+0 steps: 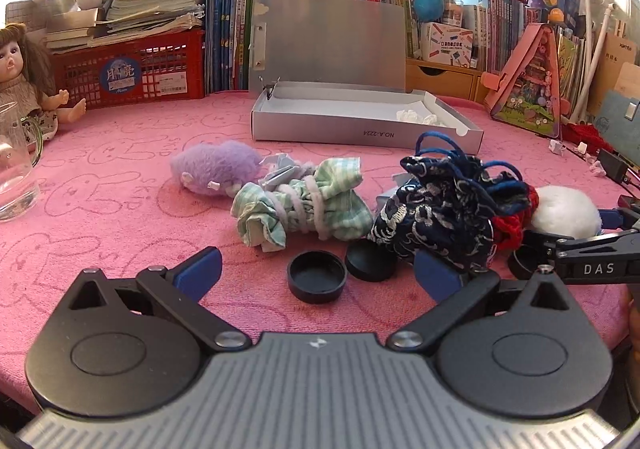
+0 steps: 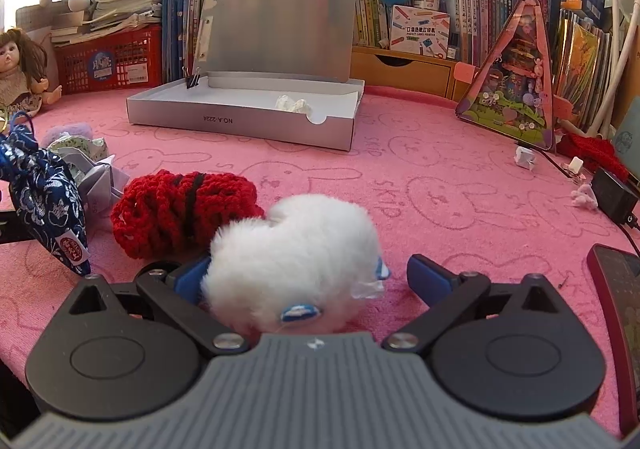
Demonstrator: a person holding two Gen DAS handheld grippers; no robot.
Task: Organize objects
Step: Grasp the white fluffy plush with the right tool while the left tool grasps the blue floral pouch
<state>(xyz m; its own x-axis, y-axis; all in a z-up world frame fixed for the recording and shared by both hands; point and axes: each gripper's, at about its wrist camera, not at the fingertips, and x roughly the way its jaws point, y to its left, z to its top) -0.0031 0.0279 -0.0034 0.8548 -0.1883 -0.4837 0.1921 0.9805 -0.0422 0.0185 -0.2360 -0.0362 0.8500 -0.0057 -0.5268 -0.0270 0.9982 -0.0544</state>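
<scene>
Two black caps [image 1: 317, 276] by left hand-held gripper [image 1: 320, 273], wide open, empty; right hand-held gripper [image 2: 312, 277] open around one white plush [image 2: 294, 253].

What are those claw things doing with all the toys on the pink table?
A person is tidying up with a gripper in each hand. The right gripper is open around a fluffy white toy, not squeezing it. The left gripper is open too, holding nothing, near two black caps. The silver box sits open behind, with only crumpled white bits inside. The red knit piece and blue patterned pouch lie on the table.
</scene>
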